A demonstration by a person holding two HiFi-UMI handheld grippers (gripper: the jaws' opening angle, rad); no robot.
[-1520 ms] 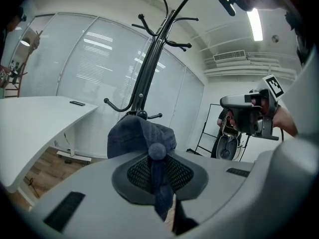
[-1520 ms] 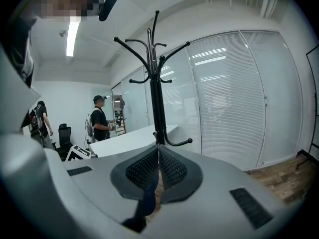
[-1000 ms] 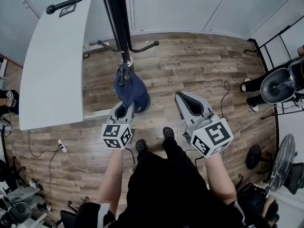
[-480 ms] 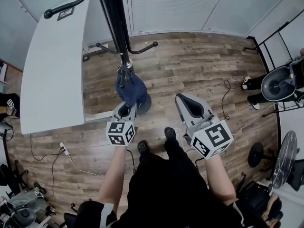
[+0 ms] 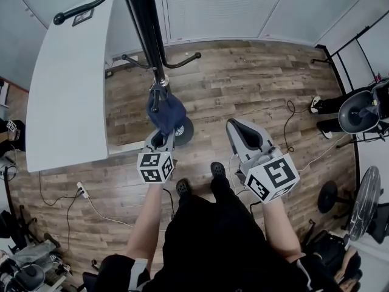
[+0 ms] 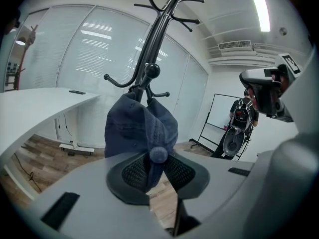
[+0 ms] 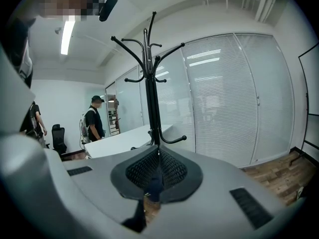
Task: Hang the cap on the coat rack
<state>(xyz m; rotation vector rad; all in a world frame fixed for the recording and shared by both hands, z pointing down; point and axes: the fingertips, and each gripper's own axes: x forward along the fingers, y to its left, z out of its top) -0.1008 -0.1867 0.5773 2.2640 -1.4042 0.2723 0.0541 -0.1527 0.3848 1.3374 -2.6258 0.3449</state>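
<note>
A: Jaws of the left gripper (image 6: pixel 157 169) just easing apart, loose fabric between them. The cap (image 6: pixel 141 128) hangs straight ahead on a low hook (image 6: pixel 151 71) of the coat rack (image 5: pixel 141 17).
B: It droops lengthwise toward the floor. The right gripper (image 7: pixel 155 176) is pressed together, empty.

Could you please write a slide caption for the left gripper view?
Navy cap draped on a coat rack hook, its fabric between the left gripper's just-opening jaws.
</note>
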